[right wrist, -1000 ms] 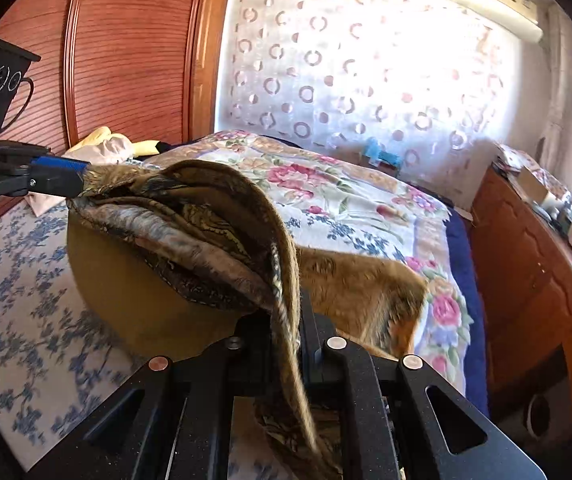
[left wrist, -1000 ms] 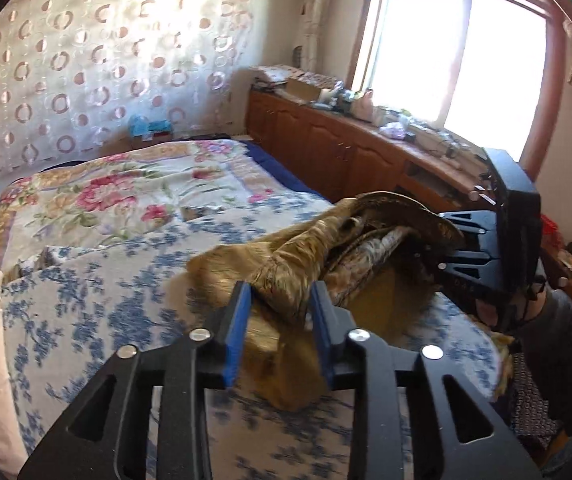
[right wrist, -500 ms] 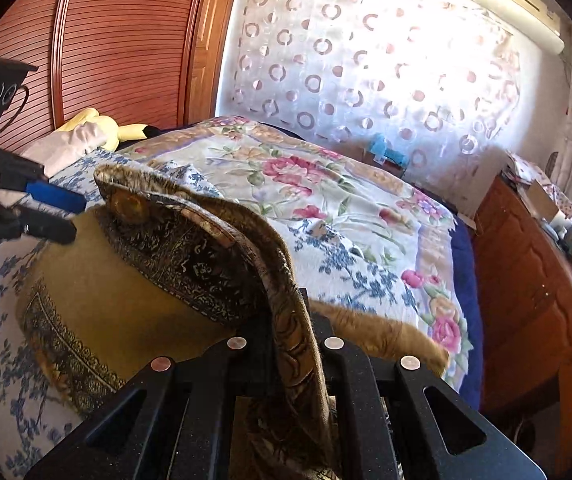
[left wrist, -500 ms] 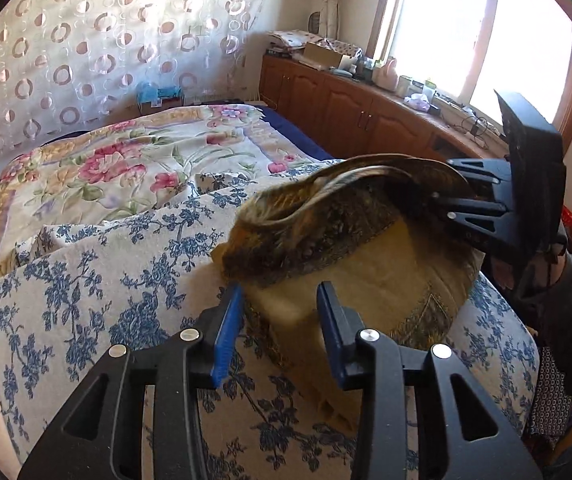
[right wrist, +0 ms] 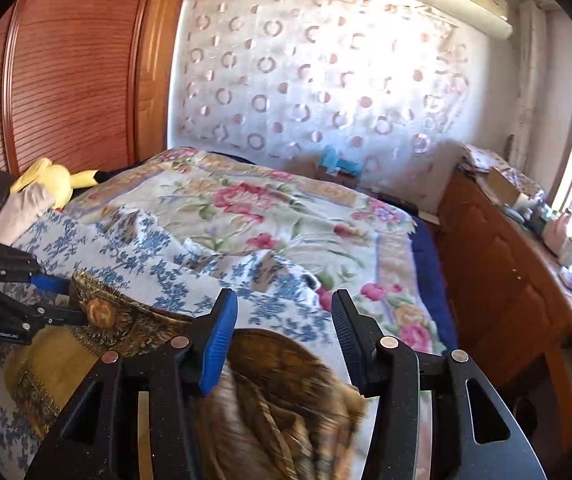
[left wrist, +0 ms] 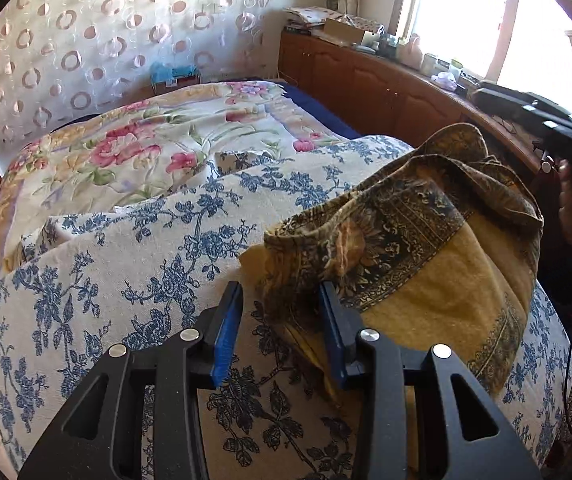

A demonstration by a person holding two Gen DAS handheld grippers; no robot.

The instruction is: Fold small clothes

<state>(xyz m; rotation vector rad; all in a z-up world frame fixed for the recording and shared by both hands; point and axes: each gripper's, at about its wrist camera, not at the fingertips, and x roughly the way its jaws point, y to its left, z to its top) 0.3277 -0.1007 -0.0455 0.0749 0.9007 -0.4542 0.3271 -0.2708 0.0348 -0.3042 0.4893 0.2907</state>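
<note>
A mustard-yellow cloth with a dark patterned border [left wrist: 426, 264] lies folded on the blue-flowered bedsheet [left wrist: 133, 264]. My left gripper [left wrist: 281, 300] is open, its blue-padded jaws standing on either side of the cloth's near left corner, not closed on it. In the right wrist view my right gripper [right wrist: 283, 308] is open and empty above the cloth [right wrist: 277, 392], which is blurred below the jaws. The left gripper [right wrist: 65, 300] shows at the left by the cloth's corner. The right gripper's black body [left wrist: 542, 116] shows at the far right of the left wrist view.
A floral quilt [right wrist: 286, 216] covers the far half of the bed. A wooden cabinet [right wrist: 518, 280] with clutter on top runs under the window on the right. A yellow plush toy [right wrist: 51, 178] and a pink pillow lie by the wooden wardrobe [right wrist: 65, 72].
My right gripper has opened and let go of the cloth, which has dropped folded onto the bed. My left gripper let go earlier and stays open at the cloth's corner.
</note>
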